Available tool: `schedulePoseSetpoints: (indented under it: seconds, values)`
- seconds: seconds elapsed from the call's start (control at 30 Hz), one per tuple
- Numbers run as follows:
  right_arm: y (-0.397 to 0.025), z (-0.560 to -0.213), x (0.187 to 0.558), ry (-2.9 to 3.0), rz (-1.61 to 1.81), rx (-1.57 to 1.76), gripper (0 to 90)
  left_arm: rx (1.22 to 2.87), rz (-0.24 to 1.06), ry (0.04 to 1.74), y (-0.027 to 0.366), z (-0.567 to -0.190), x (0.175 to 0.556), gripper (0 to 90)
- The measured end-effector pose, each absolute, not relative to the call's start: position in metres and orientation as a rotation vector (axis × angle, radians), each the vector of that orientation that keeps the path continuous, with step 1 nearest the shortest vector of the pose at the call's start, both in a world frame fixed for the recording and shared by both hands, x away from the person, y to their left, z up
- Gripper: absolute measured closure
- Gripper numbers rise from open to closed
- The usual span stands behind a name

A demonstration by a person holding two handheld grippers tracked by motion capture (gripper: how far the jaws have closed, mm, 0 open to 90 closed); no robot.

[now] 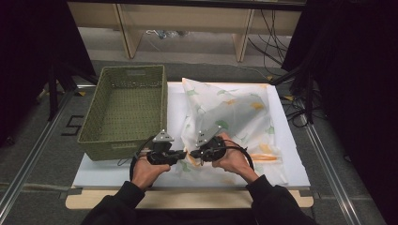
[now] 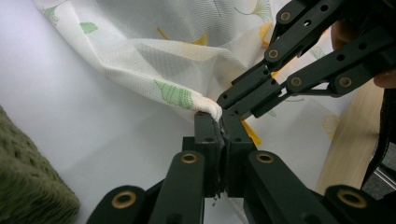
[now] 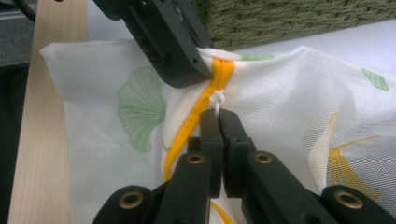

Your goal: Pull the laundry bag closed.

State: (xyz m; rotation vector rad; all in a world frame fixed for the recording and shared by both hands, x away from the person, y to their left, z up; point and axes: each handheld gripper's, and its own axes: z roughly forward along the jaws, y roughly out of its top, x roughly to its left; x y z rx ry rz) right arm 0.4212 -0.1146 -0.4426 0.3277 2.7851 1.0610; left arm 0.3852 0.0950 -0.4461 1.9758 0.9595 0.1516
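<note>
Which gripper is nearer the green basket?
Left. The left gripper sits just off the green woven basket, pinching the mesh laundry bag; the right gripper grips its zipper farther out.

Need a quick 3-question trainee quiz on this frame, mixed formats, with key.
1. True or false: the green woven basket has something inside it.
2. Multiple choice: what do the fingers of the right gripper pinch on the white mesh bag? A) a bag corner; B) the small white pull on the yellow zipper; C) the basket rim.
3. Fill in: the left gripper is shut on the bag's ____, right beside the right gripper's fingers.

Key
1. False; the high view shows it empty.
2. B.
3. Edge, a white seam by a green leaf print.
</note>
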Motion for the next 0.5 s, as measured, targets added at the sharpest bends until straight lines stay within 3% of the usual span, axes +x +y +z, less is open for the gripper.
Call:
schedulePoseSetpoints:
  seconds: [0.5]
  values:
    - [-0.1169, -0.4443, 0.4215, 2.790, 1.064, 0.349, 90.0, 1.978, 0.150, 0.957, 0.0976, -0.4471, 0.3855, 86.8]
